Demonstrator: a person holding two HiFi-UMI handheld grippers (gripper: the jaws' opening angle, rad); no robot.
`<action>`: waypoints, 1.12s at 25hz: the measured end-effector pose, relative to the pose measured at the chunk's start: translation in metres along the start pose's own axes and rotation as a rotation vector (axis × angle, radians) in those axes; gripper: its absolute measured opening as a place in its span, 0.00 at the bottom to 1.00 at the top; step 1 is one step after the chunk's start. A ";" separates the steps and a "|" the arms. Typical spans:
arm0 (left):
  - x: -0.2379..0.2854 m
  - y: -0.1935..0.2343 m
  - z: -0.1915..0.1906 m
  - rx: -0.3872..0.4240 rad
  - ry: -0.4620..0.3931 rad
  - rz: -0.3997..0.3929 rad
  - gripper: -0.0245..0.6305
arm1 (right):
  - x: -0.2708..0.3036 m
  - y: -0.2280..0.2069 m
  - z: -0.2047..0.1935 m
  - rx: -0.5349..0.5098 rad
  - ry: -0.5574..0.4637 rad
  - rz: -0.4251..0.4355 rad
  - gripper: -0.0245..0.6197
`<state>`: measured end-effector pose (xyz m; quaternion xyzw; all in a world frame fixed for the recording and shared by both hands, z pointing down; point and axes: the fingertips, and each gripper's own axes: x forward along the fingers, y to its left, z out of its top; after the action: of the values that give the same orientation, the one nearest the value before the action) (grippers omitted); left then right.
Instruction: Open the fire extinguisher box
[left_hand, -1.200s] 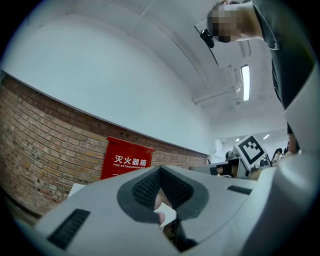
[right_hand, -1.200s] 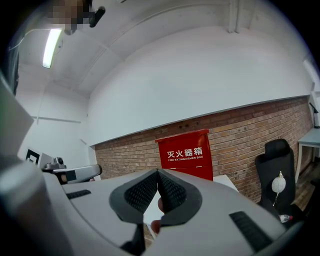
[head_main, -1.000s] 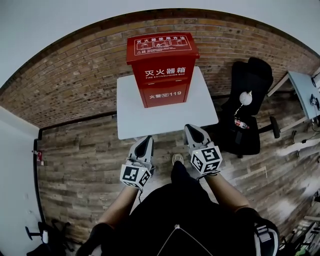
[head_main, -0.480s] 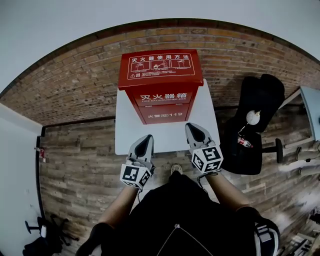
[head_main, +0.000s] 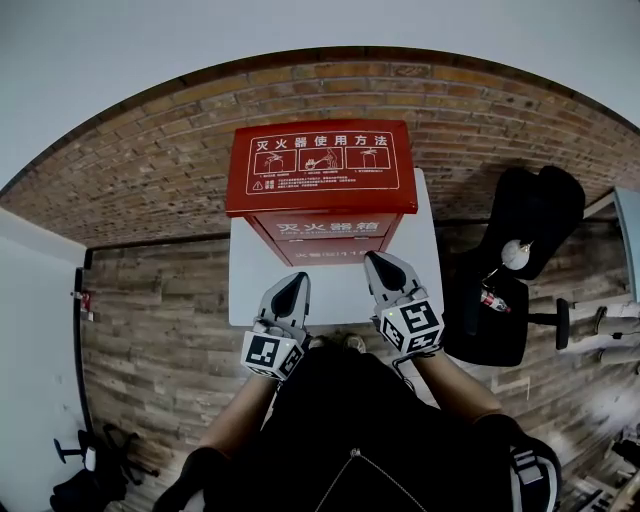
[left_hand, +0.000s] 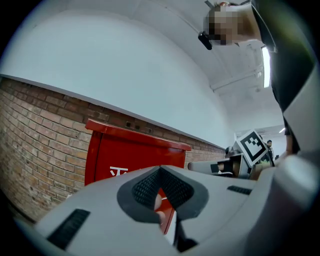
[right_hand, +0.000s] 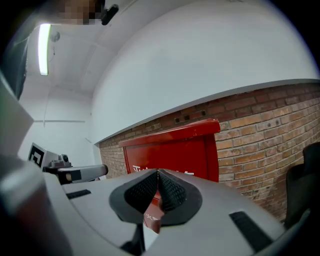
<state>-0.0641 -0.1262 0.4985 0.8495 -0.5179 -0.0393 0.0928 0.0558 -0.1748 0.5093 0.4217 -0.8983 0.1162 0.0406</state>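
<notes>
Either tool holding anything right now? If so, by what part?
Nothing held. Left tool and right tool are both shut with nothing between the jaws; the fire extinguisher box stands ahead, lid down.

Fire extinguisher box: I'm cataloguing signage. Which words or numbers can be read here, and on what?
"灭火器使用方法": white, on the red lid of the fire extinguisher box.
Small print under the lid's pictograms: too small to read.
White lettering on the box front: too blurred to read.
Both gripper views: front lettering mostly hidden, unreadable.
</notes>
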 end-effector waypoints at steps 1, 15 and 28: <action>0.004 0.004 0.000 -0.003 0.004 -0.005 0.11 | 0.005 -0.001 -0.001 0.008 0.007 0.001 0.07; 0.026 0.048 0.032 -0.015 0.005 -0.159 0.11 | 0.055 0.044 0.031 0.009 -0.036 0.005 0.07; 0.036 0.047 0.057 -0.023 -0.019 -0.200 0.11 | 0.059 0.049 0.055 -0.069 -0.052 0.009 0.07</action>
<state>-0.0980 -0.1857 0.4532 0.8955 -0.4308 -0.0622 0.0933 -0.0182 -0.2016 0.4569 0.4188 -0.9045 0.0745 0.0314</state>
